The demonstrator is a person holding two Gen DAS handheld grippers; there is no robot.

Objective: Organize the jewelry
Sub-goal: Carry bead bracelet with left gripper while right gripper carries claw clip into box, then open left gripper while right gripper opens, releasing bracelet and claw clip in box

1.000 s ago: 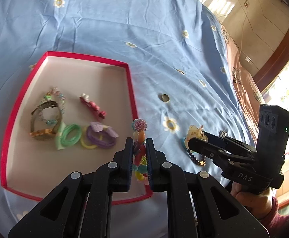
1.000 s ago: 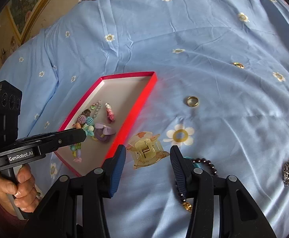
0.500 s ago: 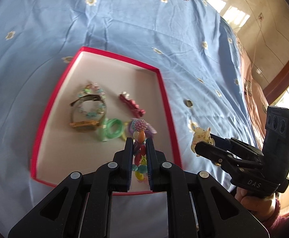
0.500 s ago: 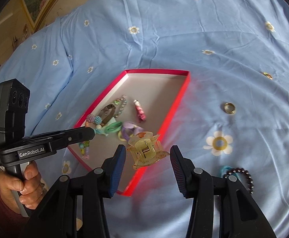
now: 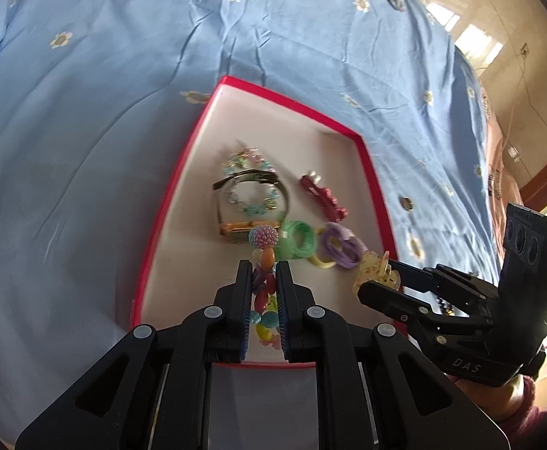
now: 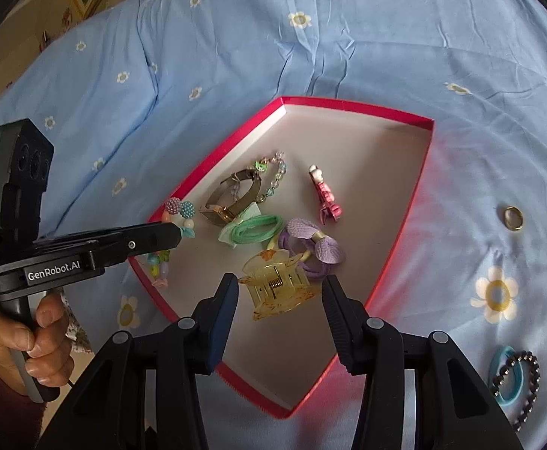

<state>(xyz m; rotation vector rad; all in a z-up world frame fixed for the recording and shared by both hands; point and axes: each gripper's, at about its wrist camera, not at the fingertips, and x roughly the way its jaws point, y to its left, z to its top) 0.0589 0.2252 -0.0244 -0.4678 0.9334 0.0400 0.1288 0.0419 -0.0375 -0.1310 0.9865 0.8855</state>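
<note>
- Plainly, two pieces are in hand above the red-rimmed tray (image 6: pixel 410 202), which lies on a blue flowered bedsheet (image 6: pixel 348 37).
- Left gripper (image 5: pixel 265 281): its jaws are drawn nearly together on a strand of multicoloured beads (image 5: pixel 264 288), with a pink bobble bead (image 5: pixel 263 236) standing out past the fingertips. In the right wrist view the strand dangles below the jaws at the tray's near left corner.
- That strand looks light and limp, and I judge it will swing and drape, so pinching it mid-length as now suits it. The smooth beads could slip if the grip slackens.
- Right gripper (image 6: pixel 279 292): the jaws stand partly apart with a translucent amber claw clip (image 6: pixel 277 285) between them, over the tray floor. Whether the pads actually press on it I cannot tell from the right wrist view. The left wrist view shows the clip at the fingertips, seemingly carried.
- The clip looks like light, rigid, glossy plastic with a spring, probably brittle at the teeth. It is best held across its broad body, not by the teeth.
- Already in the tray: a gold watch (image 6: pixel 232 202), a green hair tie (image 6: pixel 258 227), a purple bow tie (image 6: pixel 311 249) and a pink clip (image 6: pixel 326 197).
- Left on the sheet: a gold ring (image 6: pixel 513 217) and a dark beaded bracelet (image 6: pixel 517 378).
</note>
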